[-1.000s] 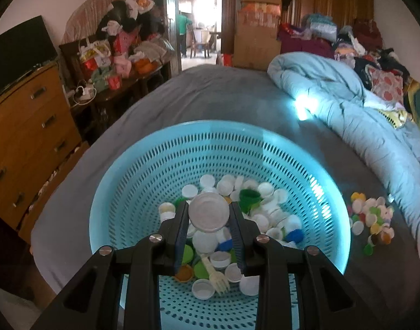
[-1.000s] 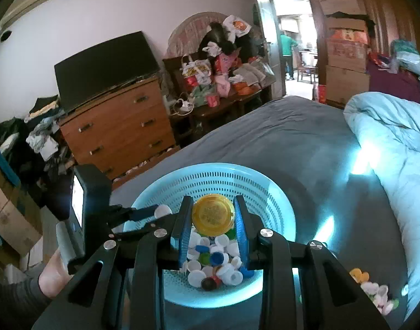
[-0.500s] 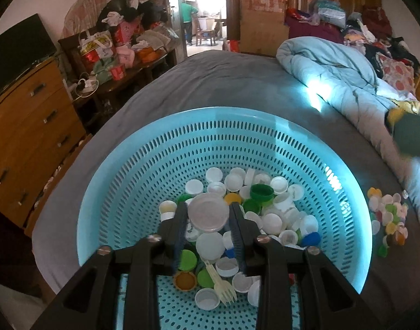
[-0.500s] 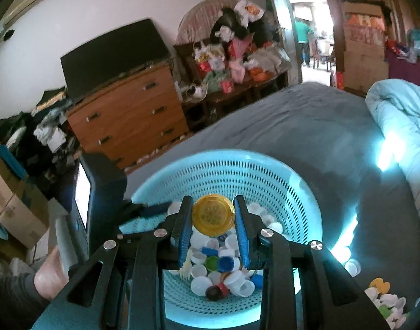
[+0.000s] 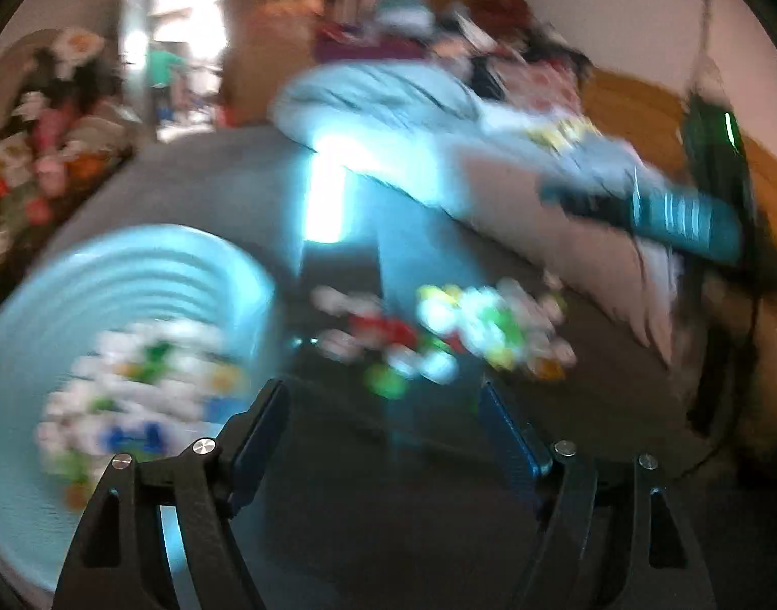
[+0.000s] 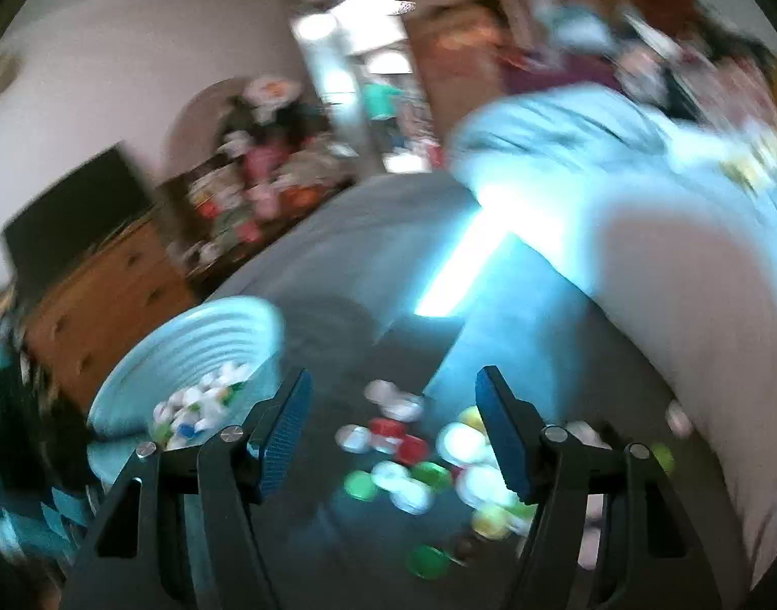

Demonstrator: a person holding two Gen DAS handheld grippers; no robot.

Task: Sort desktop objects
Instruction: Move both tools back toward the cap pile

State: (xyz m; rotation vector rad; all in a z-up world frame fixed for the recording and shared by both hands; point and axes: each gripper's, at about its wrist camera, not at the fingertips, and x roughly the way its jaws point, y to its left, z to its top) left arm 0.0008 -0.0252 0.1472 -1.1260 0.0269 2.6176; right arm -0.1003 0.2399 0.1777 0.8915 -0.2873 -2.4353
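I'm over a bed (image 6: 368,234) covered with a dark grey sheet, and both my views are smeared with blur. A pale blue basket (image 5: 134,274) sits on the sheet at my left, with bottle caps heaped inside it. To its right, straight on the sheet, lies a loose scatter of bottle caps (image 6: 414,457): white, red, green and yellow ones, some touching, some apart. A rumpled light blue quilt (image 6: 566,142) lies along the far right side of the bed, and a bright patch of light (image 5: 327,193) falls on the sheet at its edge. Single caps are too blurred for me to count.
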